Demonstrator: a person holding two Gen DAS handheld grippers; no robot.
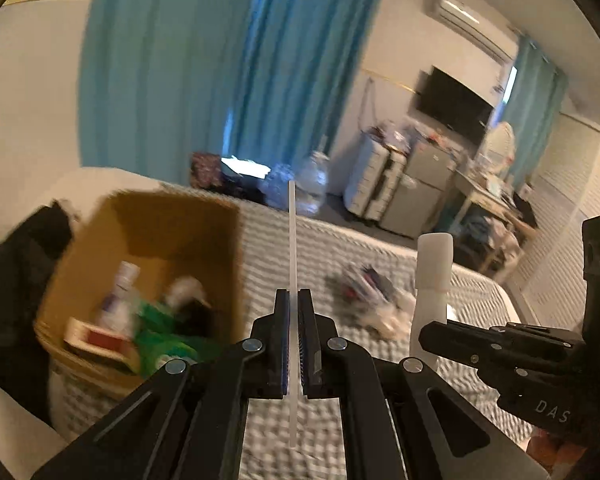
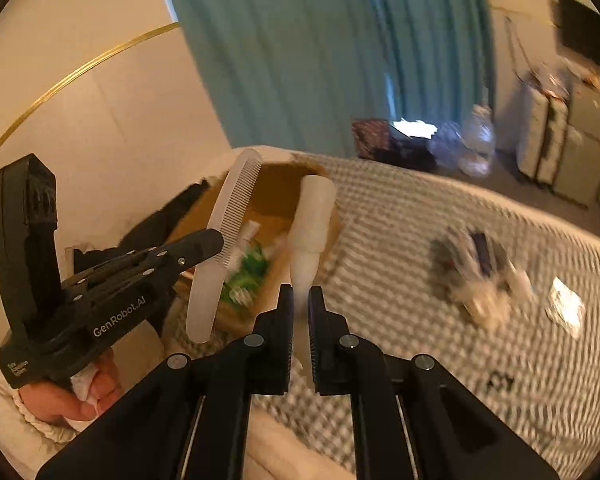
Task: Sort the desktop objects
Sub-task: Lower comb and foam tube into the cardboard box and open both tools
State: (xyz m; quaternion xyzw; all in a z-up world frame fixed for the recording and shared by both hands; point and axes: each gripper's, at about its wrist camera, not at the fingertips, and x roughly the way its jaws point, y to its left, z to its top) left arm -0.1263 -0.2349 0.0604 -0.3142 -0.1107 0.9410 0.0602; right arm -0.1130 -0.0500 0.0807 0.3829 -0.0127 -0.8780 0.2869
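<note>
White comb (image 2: 225, 240) clamped edge-on in left tongs (image 1: 294, 320), held in air above bed (image 1: 440, 280), beside cardboard box (image 1: 160, 232). White capped tube (image 2: 310, 224) pinched by narrow end in right tongs (image 2: 300, 300), cap pointing toward box. Box near bed's left edge, holding bottles and green packet (image 1: 160, 332). Blurred heap of small items (image 2: 480, 276) lies mid-bed; foil-like packet (image 2: 566, 306) toward right edge. Checked grey-white cover. Room: teal curtains (image 1: 204, 64), wall TV (image 1: 454, 100), air conditioner (image 1: 460, 12), drawer units (image 1: 404, 188).
</note>
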